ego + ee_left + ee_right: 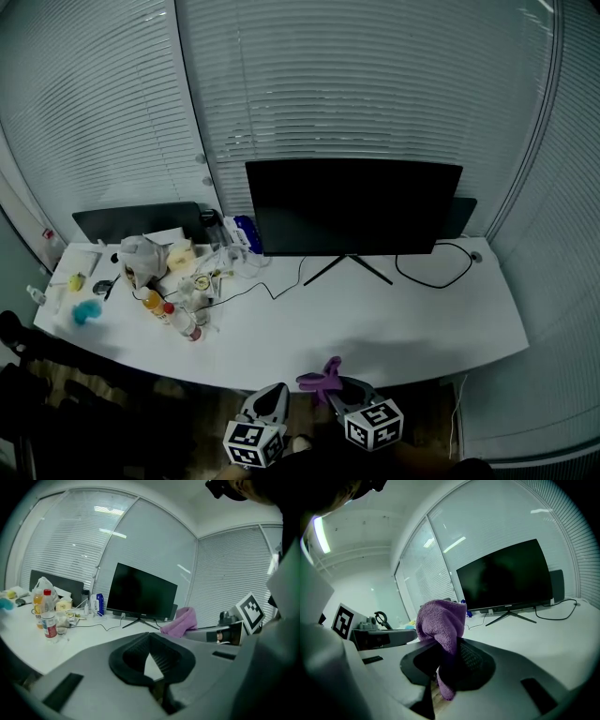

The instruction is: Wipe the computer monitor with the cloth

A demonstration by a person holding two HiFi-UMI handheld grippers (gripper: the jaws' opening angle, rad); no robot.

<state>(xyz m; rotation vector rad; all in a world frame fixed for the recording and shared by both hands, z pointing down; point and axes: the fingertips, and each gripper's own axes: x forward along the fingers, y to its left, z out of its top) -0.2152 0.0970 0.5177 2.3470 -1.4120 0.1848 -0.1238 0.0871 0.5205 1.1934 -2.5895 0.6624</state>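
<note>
The black monitor (353,206) stands on a V-shaped foot at the back of the white desk (403,328), its screen dark; it also appears as the monitor (140,592) and monitor (506,576) in the gripper views. Both grippers hover in front of the desk's near edge, well short of the screen. My right gripper (339,389) (452,641) is shut on a purple cloth (322,377) (440,618) that bunches up above its jaws. My left gripper (270,401) (150,637) is shut and holds nothing. In the left gripper view the cloth (180,620) sits just to the right.
Clutter fills the desk's left part: a white plastic bag (141,258), two bottles (169,314), a blue item (86,311), small boxes and wires. A second dark screen (136,220) stands at back left. A black cable (436,272) loops at right. Blinds close off the back.
</note>
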